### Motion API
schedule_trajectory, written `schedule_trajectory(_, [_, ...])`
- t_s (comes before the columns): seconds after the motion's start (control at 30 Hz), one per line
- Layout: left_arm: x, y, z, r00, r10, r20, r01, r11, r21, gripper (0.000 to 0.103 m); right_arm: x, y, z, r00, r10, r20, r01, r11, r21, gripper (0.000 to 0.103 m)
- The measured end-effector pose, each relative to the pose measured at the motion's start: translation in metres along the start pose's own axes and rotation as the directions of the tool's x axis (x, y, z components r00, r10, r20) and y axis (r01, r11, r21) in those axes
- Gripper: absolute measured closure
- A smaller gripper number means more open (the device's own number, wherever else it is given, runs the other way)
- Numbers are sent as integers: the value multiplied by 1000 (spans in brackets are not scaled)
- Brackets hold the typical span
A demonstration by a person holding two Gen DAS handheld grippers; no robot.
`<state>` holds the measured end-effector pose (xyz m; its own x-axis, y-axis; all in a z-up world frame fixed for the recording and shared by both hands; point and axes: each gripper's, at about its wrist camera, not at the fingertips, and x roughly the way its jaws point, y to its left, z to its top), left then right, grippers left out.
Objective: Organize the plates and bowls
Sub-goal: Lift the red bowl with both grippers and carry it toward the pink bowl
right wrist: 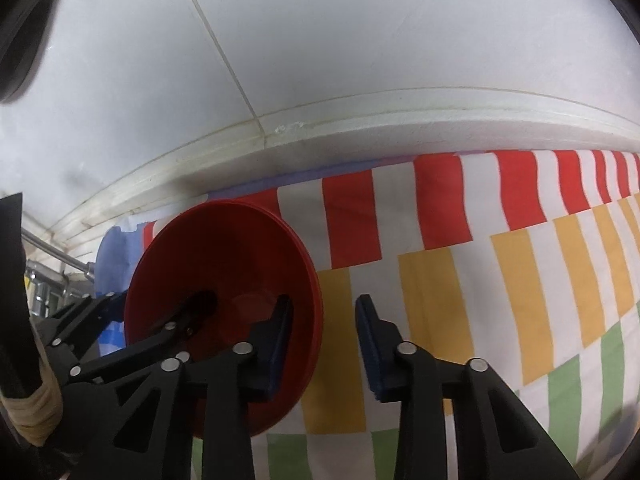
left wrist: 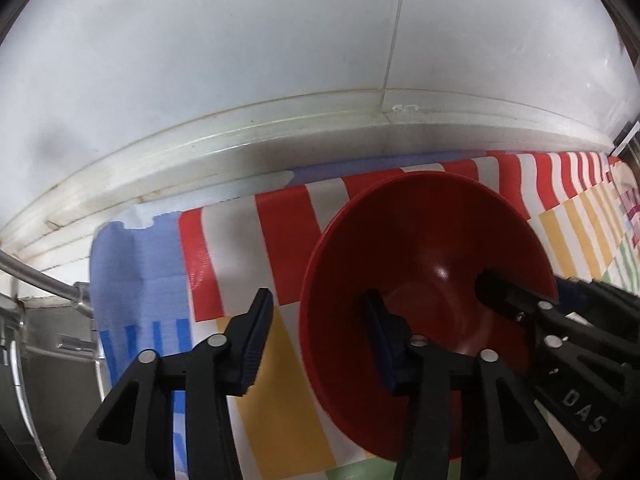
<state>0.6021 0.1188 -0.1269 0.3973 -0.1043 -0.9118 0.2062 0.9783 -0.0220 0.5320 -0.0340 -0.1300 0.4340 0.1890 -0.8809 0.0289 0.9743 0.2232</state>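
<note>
Left gripper (left wrist: 316, 344) and right gripper (right wrist: 324, 340): each straddles an opposite rim of the red bowl (left wrist: 432, 256), jaws part-closed, pads apparently not yet pressing; bowl on striped tablecloth (right wrist: 500, 280) near wall; sorting seemingly barely begun.

Counter covered by striped cloth (left wrist: 248, 248), red, yellow, green, blue on white. Red bowl (left wrist: 420, 248) sits directly on cloth.
</note>
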Motion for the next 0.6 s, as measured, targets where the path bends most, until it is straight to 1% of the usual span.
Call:
schedule_trajectory(0.03, [1,0,1,1000,-16,-5,16,1000,-7,65,2,0,0,1000,0,-6,0,1000,-1,76])
schedule_trajectory(0.07, [1,1,1,999,-32,-10,32,999,-12,67,3,1,0,1000,4,-13,-4,1000,-2,79])
schedule_trajectory(0.1, [2,0,2,999,-46,-16,46,999,-16,72,4,1,0,1000,7,-20,-7,1000,-1,85])
schedule_trajectory(0.13, [3,0,3,998,-55,-19,54,998,-18,76,6,1,-1,1000,12,-29,-12,1000,3,88])
schedule_trajectory(0.17, [3,-2,3,998,-60,-20,60,998,-14,78,6,0,-1,999,21,-32,-21,1000,5,90])
schedule_trajectory(0.23, [3,-4,4,999,-45,-17,45,999,-13,77,7,2,-1,999,20,-35,-20,1000,3,93])
schedule_trajectory(0.37, [3,-5,3,999,-45,-23,44,999,-24,77,6,1,-2,999,9,-42,-9,1000,11,93])
schedule_trajectory(0.6, [-18,-16,-10,999,-39,-2,39,999,-12,77,-3,-1,-5,999,16,-42,-15,999,28,92])
